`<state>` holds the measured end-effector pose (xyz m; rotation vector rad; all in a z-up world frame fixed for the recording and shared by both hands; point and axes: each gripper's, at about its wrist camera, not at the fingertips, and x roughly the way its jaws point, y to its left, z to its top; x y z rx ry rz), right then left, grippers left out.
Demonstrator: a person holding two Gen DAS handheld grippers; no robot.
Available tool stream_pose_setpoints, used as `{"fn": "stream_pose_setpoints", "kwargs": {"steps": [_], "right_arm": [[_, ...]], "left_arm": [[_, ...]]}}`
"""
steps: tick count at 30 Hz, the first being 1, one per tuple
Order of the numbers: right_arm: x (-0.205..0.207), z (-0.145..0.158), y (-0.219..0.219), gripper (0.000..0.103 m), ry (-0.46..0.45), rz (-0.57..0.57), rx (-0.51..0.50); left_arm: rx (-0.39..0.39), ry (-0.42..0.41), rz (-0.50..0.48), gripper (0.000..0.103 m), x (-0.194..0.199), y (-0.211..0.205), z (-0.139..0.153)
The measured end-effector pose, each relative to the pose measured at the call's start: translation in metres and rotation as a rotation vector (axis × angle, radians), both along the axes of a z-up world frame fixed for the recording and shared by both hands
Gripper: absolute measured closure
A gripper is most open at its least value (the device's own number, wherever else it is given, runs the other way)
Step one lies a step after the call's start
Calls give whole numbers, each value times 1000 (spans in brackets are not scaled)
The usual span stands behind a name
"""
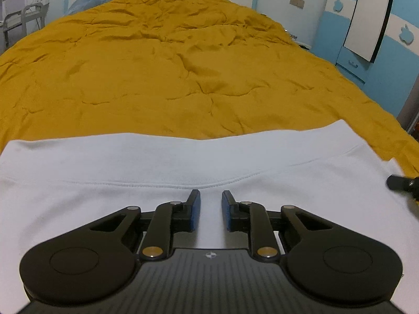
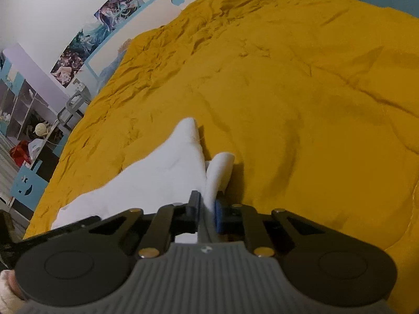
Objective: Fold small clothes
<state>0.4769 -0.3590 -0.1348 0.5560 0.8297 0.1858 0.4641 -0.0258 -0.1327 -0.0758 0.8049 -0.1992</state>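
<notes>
A soft white garment [image 1: 167, 172] with a stitched hem lies flat on a rumpled mustard quilt [image 1: 167, 73] covering the bed. The left gripper [image 1: 211, 196] hovers over it, jaws narrowly apart and empty. The right gripper [image 2: 207, 204] is clamped on a bunched corner. Blue-and-white apple-motif furniture [image 1: 398, 36] lines the walls.
</notes>
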Motion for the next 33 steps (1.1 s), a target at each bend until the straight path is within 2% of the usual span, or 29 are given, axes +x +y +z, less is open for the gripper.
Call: {"fn": "stream_pose_setpoints", "kwargs": {"steps": [4,10,15,18,22,24,29,33], "right_arm": [[-4,29,12,98,-35,18,10],[-9,81,56,98,-71,34,45],[-9,118,117,99,-100,64,54],[-9,134,162,99,-98,94,62],[-11,148,226,99,-98,139,56],[-10,152,261,99,-97,158,42],[-6,146,333,99,-71,207,9],[4,140,374,99,-78,223,-30]], "left_arm": [[-35,-28,8,79,-13,11,18],[-10,-119,31,79,-49,50,82],[39,-180,81,79,-87,104,137],[66,-178,115,79,-109,137,154],[57,-117,180,79,-127,174,155],[27,-100,202,79,-132,189,150],[-45,-62,237,79,-138,217,128],[-98,-43,259,79,-139,238,112]]}}
